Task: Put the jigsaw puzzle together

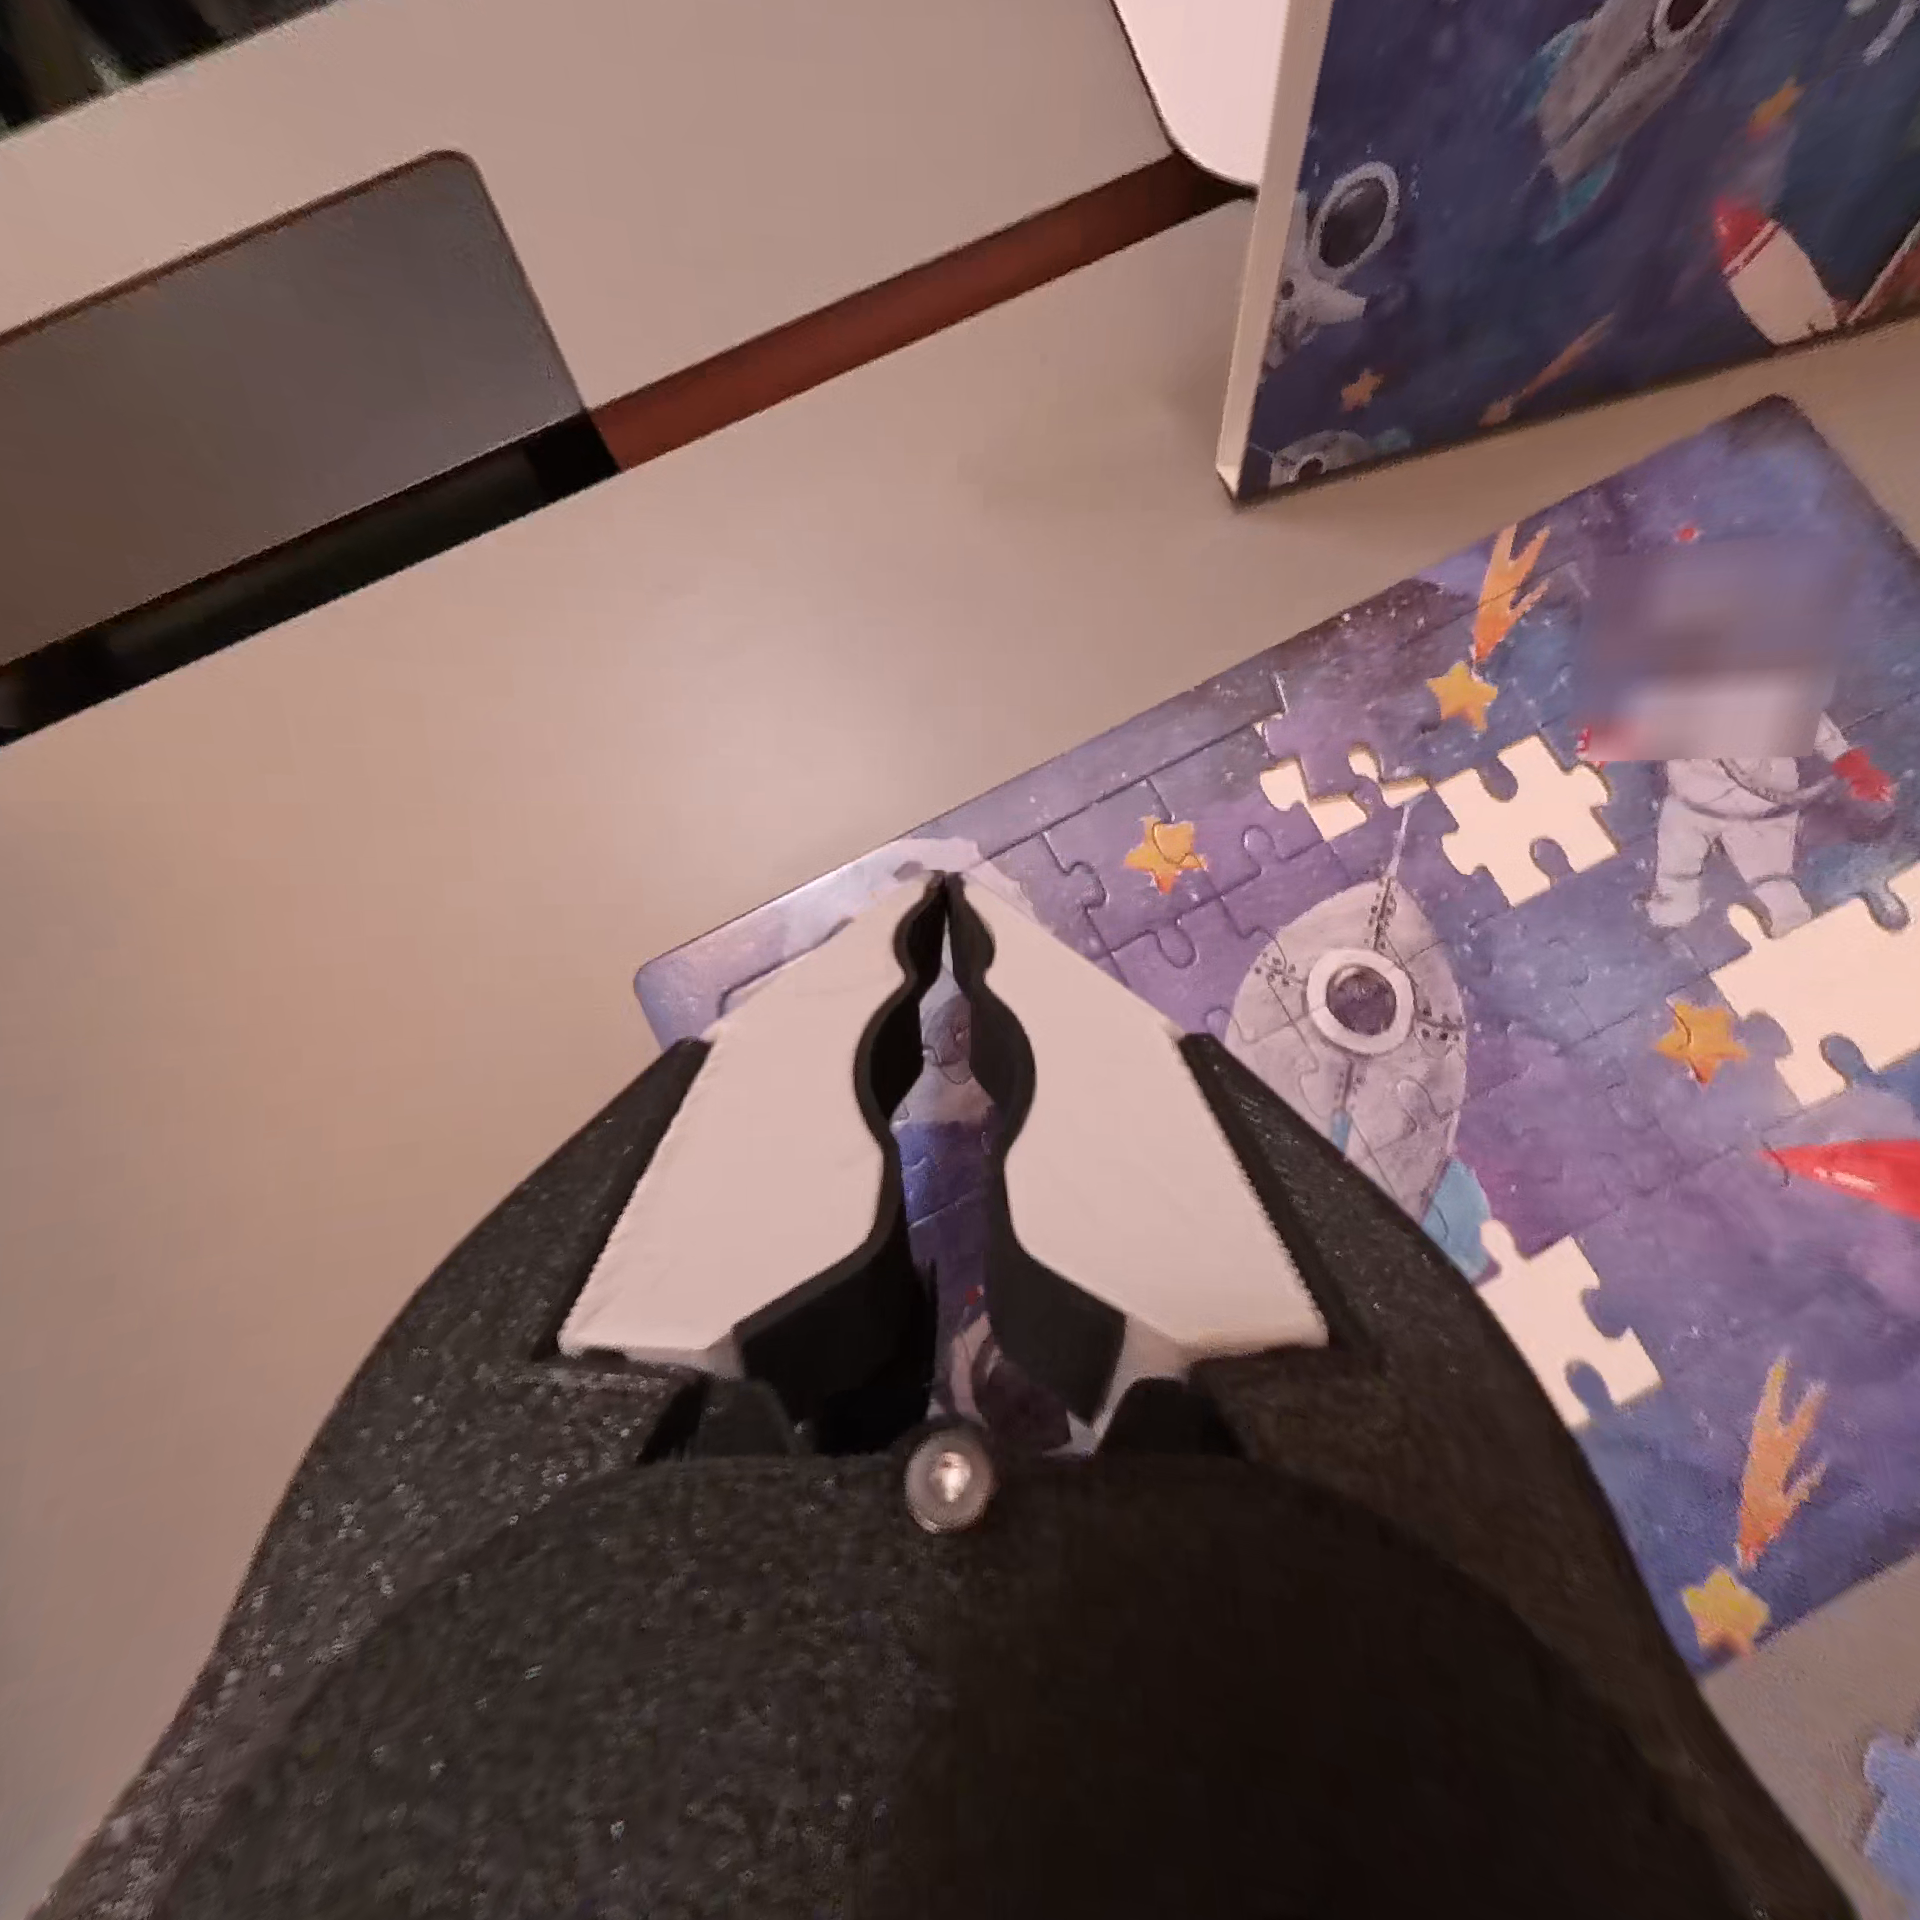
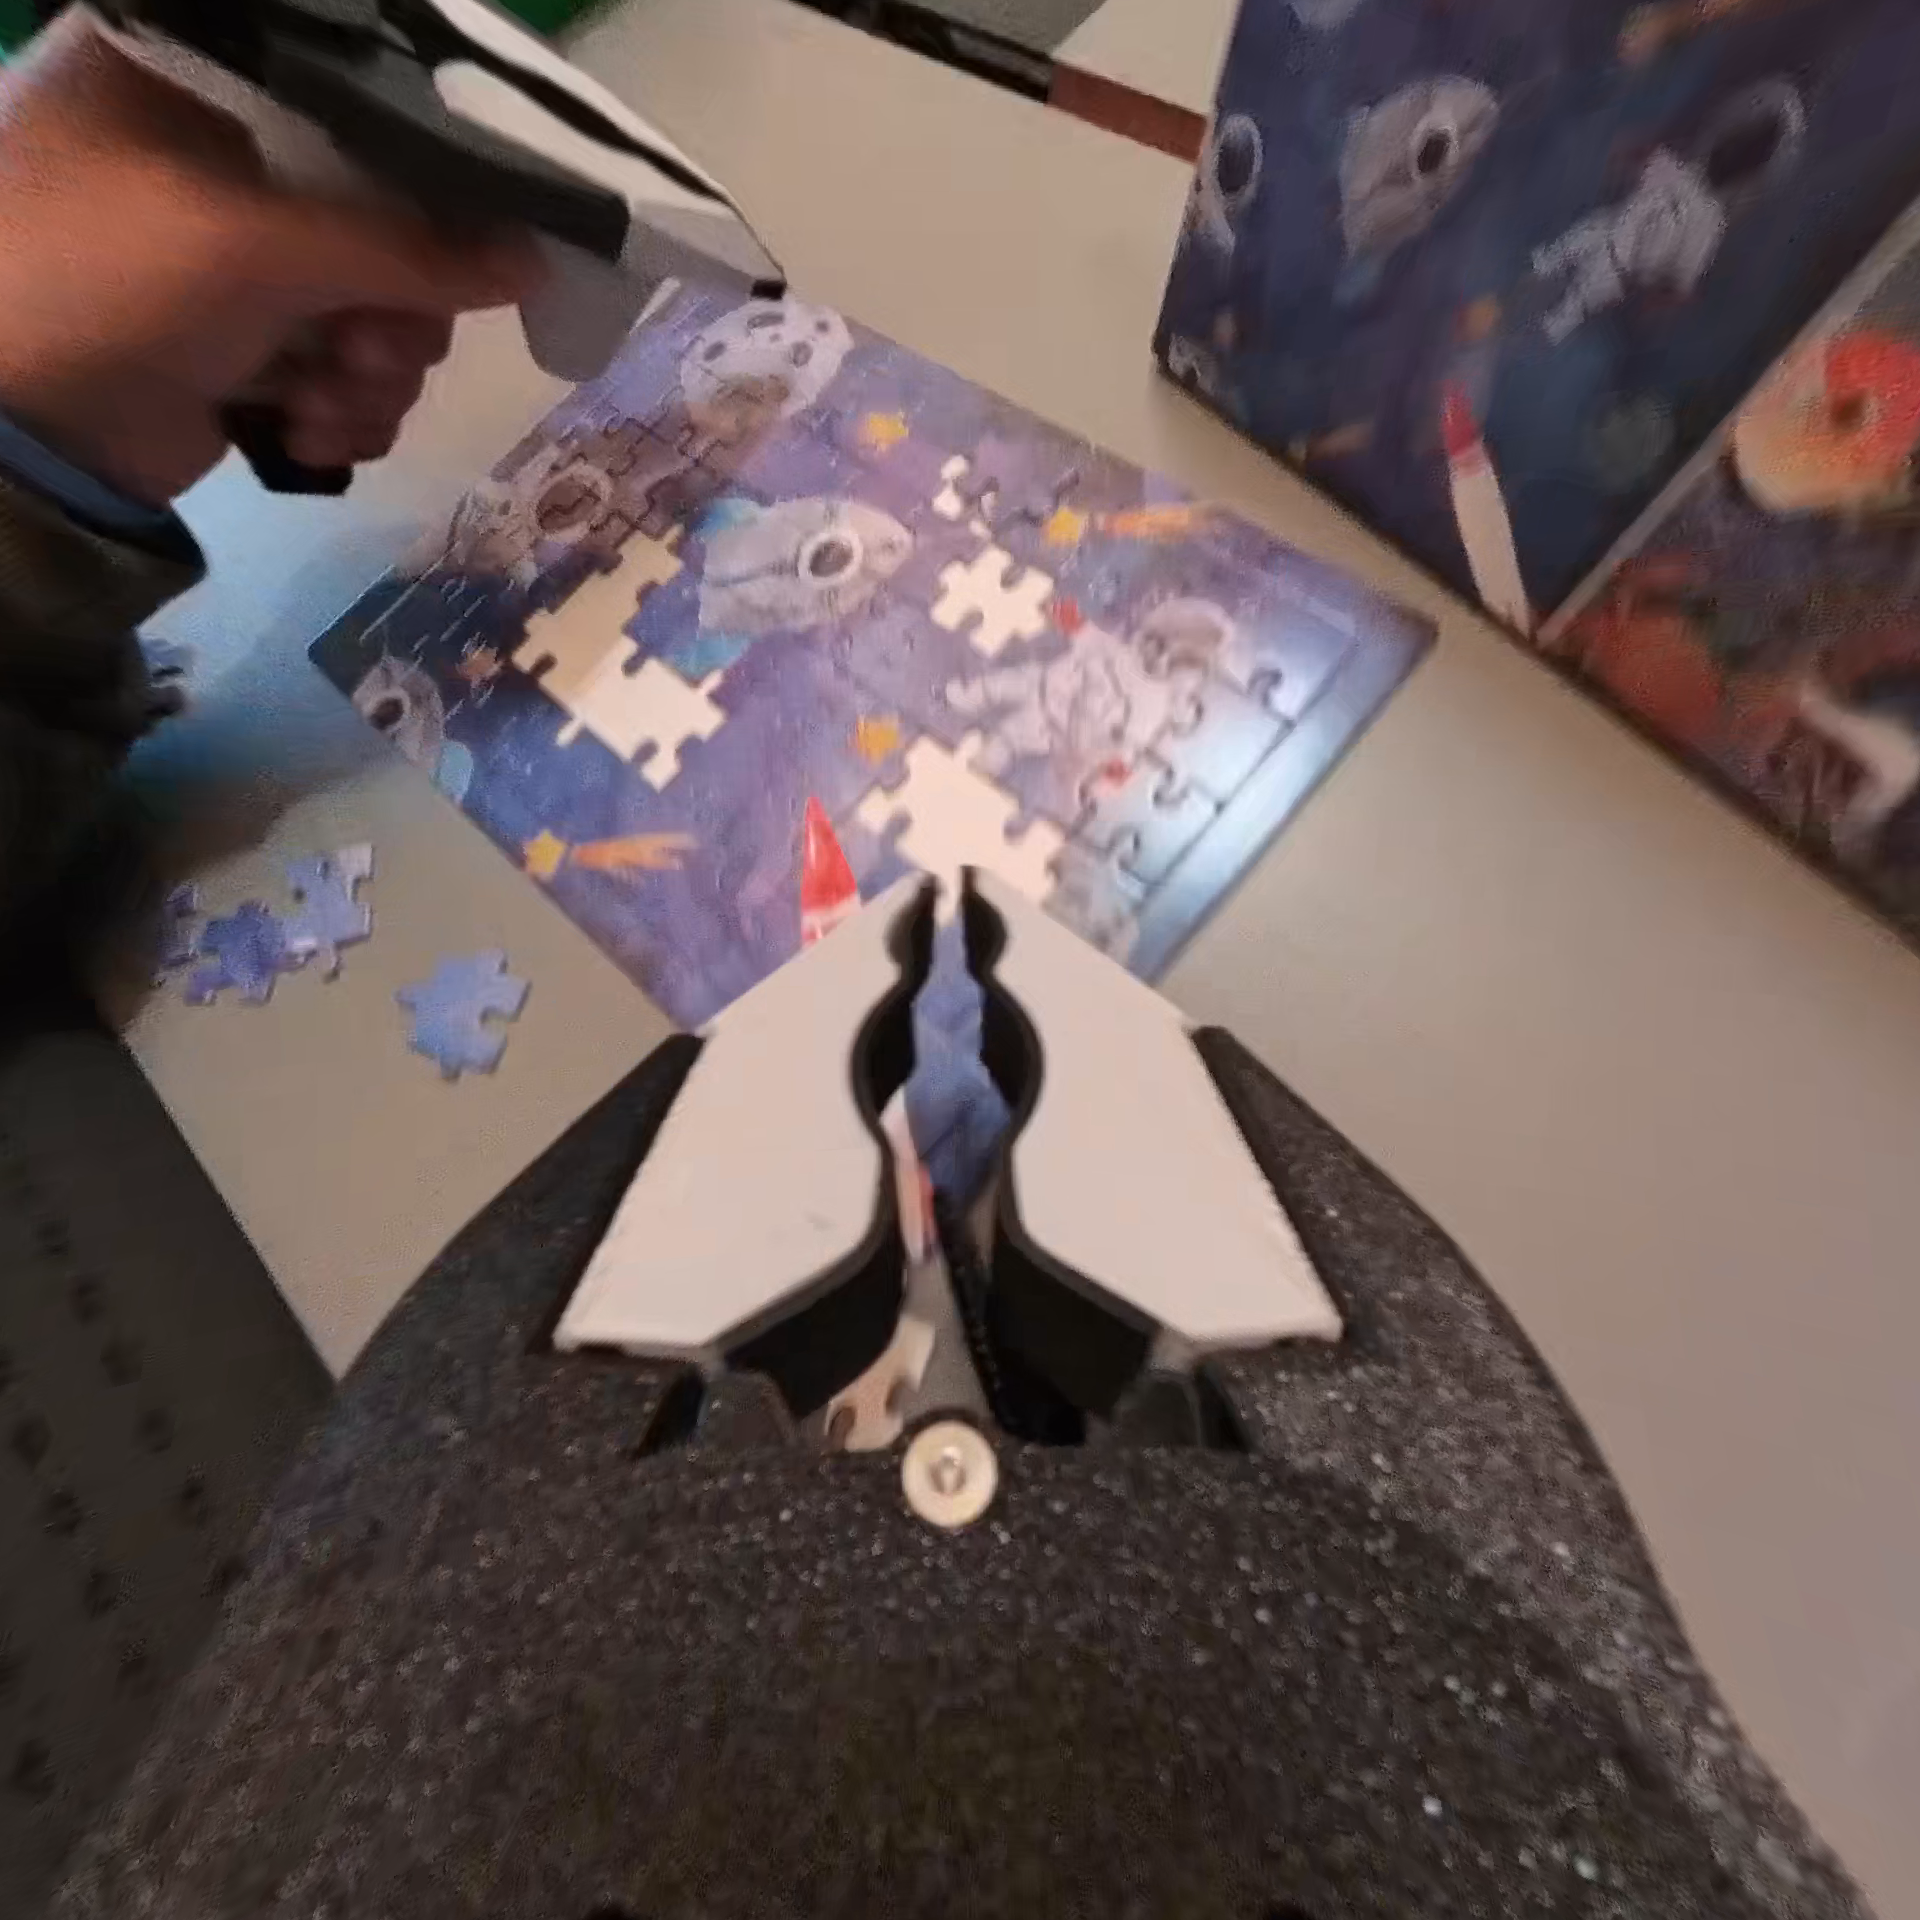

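A: Where is the puzzle found?

B: The flat purple-blue space-themed jigsaw puzzle point(image 2: 831, 665) is laid on the pale grey tabletop point(image 2: 1455, 1039), with several white piece-shaped gaps point(image 2: 613, 665) left unfilled. Loose blue cardboard pieces point(image 2: 457, 1008) are scattered near its left side. The upright illustrated puzzle box point(image 2: 1507, 260) is stood at the far right.

A: And the fingers?

B: The left gripper point(image 1: 945, 883) is seen clenched over the puzzle's near-left corner, nothing clearly held. The right gripper point(image 2: 948, 883) is pressed nearly together; a blue piece point(image 2: 951, 1091) seems pinched between the fingers.

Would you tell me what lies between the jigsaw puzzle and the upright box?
Only bare table separates the puzzle and box; the right wrist view shows it.
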`<move>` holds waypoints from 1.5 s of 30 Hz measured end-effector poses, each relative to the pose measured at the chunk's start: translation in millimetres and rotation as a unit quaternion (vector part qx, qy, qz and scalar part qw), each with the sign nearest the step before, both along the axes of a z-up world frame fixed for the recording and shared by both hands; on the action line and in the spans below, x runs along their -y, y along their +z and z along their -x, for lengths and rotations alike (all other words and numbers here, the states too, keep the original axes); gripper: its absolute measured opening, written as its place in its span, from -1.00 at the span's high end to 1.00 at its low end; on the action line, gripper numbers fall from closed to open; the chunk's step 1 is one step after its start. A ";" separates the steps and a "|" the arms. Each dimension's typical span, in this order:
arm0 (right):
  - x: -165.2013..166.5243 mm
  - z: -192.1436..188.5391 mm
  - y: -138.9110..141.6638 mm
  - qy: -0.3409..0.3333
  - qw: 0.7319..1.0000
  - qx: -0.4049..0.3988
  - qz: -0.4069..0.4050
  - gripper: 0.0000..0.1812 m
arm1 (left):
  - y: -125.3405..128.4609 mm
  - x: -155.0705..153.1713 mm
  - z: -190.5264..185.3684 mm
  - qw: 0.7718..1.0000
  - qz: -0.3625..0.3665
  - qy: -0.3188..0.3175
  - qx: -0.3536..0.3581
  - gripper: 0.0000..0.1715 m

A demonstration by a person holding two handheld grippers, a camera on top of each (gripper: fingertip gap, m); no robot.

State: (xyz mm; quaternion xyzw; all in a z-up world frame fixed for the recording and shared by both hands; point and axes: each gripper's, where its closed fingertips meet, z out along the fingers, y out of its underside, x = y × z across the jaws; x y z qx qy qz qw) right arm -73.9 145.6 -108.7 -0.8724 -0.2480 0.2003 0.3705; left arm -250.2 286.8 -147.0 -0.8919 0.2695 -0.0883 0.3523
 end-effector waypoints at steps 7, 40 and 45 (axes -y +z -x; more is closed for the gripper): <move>-117.8 73.9 -32.8 0.034 0.996 0.077 0.022 1.00 | -12.5 15.1 -14.6 0.994 0.068 -0.024 0.085 1.00; -119.8 86.0 -53.0 0.086 0.985 0.152 0.009 0.57 | -21.3 19.2 -11.9 0.984 0.122 -0.025 0.128 1.00; -113.8 86.1 -60.1 0.118 0.985 0.126 0.020 0.58 | -21.4 19.1 -12.0 0.985 0.119 -0.026 0.123 1.00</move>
